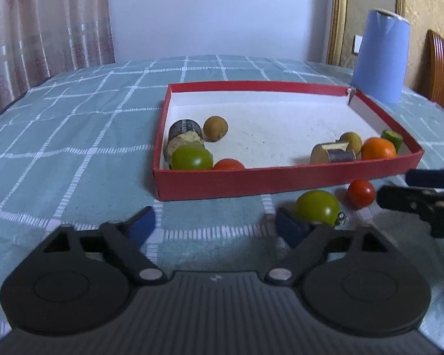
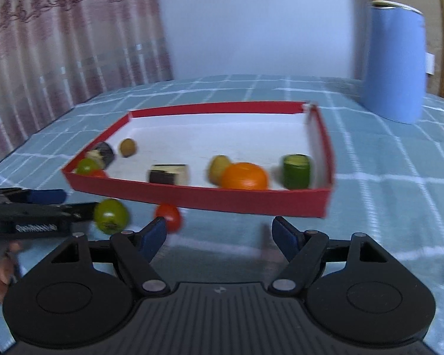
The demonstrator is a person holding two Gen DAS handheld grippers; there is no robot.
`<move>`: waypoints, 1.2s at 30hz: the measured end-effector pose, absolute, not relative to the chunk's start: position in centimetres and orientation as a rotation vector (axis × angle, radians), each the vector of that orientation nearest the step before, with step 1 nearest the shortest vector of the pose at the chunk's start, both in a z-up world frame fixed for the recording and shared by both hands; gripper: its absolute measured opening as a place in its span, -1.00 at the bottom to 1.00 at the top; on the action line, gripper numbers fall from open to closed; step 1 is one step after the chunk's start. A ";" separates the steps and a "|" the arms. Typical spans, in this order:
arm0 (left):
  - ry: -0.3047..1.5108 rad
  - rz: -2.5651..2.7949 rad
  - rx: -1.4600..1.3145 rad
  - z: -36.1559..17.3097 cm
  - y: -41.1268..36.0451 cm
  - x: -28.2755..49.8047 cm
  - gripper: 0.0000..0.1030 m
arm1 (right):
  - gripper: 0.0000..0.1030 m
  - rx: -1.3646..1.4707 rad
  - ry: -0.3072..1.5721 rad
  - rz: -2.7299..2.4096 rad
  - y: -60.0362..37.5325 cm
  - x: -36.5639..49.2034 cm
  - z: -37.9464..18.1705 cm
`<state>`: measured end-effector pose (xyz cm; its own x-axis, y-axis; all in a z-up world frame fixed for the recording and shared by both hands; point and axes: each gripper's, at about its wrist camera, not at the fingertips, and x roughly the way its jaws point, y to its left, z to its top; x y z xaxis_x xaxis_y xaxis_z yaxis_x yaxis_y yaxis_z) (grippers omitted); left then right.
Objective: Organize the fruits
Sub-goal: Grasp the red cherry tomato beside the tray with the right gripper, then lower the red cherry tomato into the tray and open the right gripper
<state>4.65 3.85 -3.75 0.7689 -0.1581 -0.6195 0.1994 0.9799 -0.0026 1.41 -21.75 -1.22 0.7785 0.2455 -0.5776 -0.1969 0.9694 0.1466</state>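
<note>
A red box [image 1: 281, 182] with a white floor holds an orange [image 1: 379, 148], a green tomato [image 1: 191, 158], a red tomato [image 1: 228, 164], brown fruits and cut vegetable pieces. In front of it on the cloth lie a loose green tomato [image 1: 318, 211] and a small red tomato [image 1: 361, 193]. My left gripper [image 1: 216, 224] is open and empty, with the green tomato just outside its right finger. My right gripper [image 2: 220, 233] is open, also empty. The red tomato [image 2: 168, 217] sits just past its left fingertip, and the green tomato [image 2: 111, 216] lies further left.
A tall blue roll [image 1: 380, 56] stands behind the box at the right. The teal checked cloth [image 1: 74, 148] covers the table. A curtain hangs at the far left. A person's hand [image 2: 0, 278] shows at the lower left of the right wrist view.
</note>
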 end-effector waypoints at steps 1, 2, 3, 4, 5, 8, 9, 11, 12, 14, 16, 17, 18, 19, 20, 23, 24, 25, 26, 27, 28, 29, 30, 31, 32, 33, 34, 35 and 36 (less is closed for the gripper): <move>0.668 -0.193 0.068 -3.8 3.8 4.7 0.75 | 0.34 0.071 0.633 0.248 -21.3 1.6 -1.2; 0.668 -0.193 0.069 -3.8 3.8 4.7 0.75 | 0.27 0.069 0.629 0.256 -21.0 1.8 -1.3; 0.670 -0.193 0.069 -3.8 3.8 4.8 0.78 | 0.16 0.070 0.631 0.263 -20.7 2.0 -1.3; 0.673 -0.192 0.070 -3.8 3.7 4.8 0.91 | 0.14 0.067 0.644 0.270 -20.4 2.4 -1.4; 0.682 -0.190 0.073 -3.9 3.7 4.9 1.00 | 0.12 0.064 0.653 0.275 -20.1 2.6 -1.5; 0.690 -0.183 0.073 -4.0 3.7 5.0 1.00 | -0.01 0.065 0.664 0.291 -19.4 3.1 -1.9; 0.690 -0.183 0.074 -4.0 3.7 5.0 1.00 | -0.05 0.058 0.663 0.291 -19.2 3.1 -1.9; 0.690 -0.183 0.073 -4.0 3.8 5.0 1.00 | -0.15 0.042 0.655 0.296 -18.7 3.1 -2.0; 0.690 -0.183 0.072 -4.0 3.7 5.0 1.00 | -0.23 0.039 0.654 0.301 -18.5 3.1 -2.1; 0.690 -0.183 0.073 -4.0 3.8 5.0 1.00 | -0.35 0.033 0.649 0.307 -18.2 2.9 -2.1; 0.690 -0.183 0.072 -4.0 3.8 5.0 1.00 | -0.45 0.016 0.645 0.312 -17.8 2.7 -2.2; 0.690 -0.183 0.072 -4.0 3.8 5.0 1.00 | -0.50 0.011 0.641 0.317 -17.7 2.6 -2.2; 0.690 -0.183 0.072 -4.0 3.8 5.0 1.00 | -0.55 0.009 0.638 0.317 -17.5 2.5 -2.2; 0.690 -0.183 0.072 -4.0 3.8 5.0 1.00 | -0.55 0.006 0.633 0.309 -17.5 2.4 -2.1; 0.690 -0.183 0.072 -4.0 3.8 5.0 1.00 | -0.55 0.006 0.631 0.302 -17.6 2.3 -2.1; 0.690 -0.183 0.072 -4.0 3.8 5.0 1.00 | -0.56 0.007 0.623 0.294 -17.9 2.0 -1.9; 0.690 -0.183 0.072 -4.0 3.8 5.0 1.00 | -0.56 0.002 0.608 0.288 -18.1 1.6 -1.6; 0.690 -0.183 0.072 -4.0 3.8 5.0 1.00 | -0.56 -0.007 0.587 0.281 -18.2 1.3 -1.2; 0.690 -0.183 0.072 -4.0 3.8 5.0 1.00 | -0.56 -0.018 0.563 0.273 -18.4 1.0 -0.7; 0.690 -0.183 0.072 -4.0 3.8 5.0 1.00 | -0.56 -0.033 0.529 0.255 -18.7 0.7 0.0; 0.690 -0.183 0.072 -4.0 3.8 5.0 1.00 | -0.56 -0.042 0.496 0.232 -19.0 0.7 0.6; 0.690 -0.183 0.072 -4.0 3.8 5.0 1.00 | -0.56 -0.052 0.466 0.207 -19.5 0.9 1.2; 0.690 -0.183 0.072 -4.0 3.8 5.0 1.00 | -0.56 -0.064 0.448 0.184 -19.8 1.3 1.7; 0.690 -0.183 0.072 -4.0 3.8 5.0 1.00 | -0.56 -0.072 0.440 0.161 -20.3 2.1 2.2; 0.690 -0.183 0.072 -4.0 3.8 5.0 1.00 | -0.56 -0.068 0.438 0.146 -20.7 2.9 2.5; 0.690 -0.183 0.072 -4.0 3.8 5.0 1.00 | -0.56 -0.066 0.445 0.129 -21.2 4.1 2.6; 0.690 -0.183 0.072 -4.0 3.8 5.0 1.00 | -0.56 -0.074 0.455 0.116 -21.3 5.1 2.5; 0.690 -0.183 0.072 -4.0 3.8 5.0 1.00 | -0.56 -0.081 0.467 0.098 -21.5 6.3 2.2; 0.690 -0.183 0.072 -4.0 3.8 5.0 1.00 | -0.56 -0.082 0.484 0.086 -21.7 7.3 1.8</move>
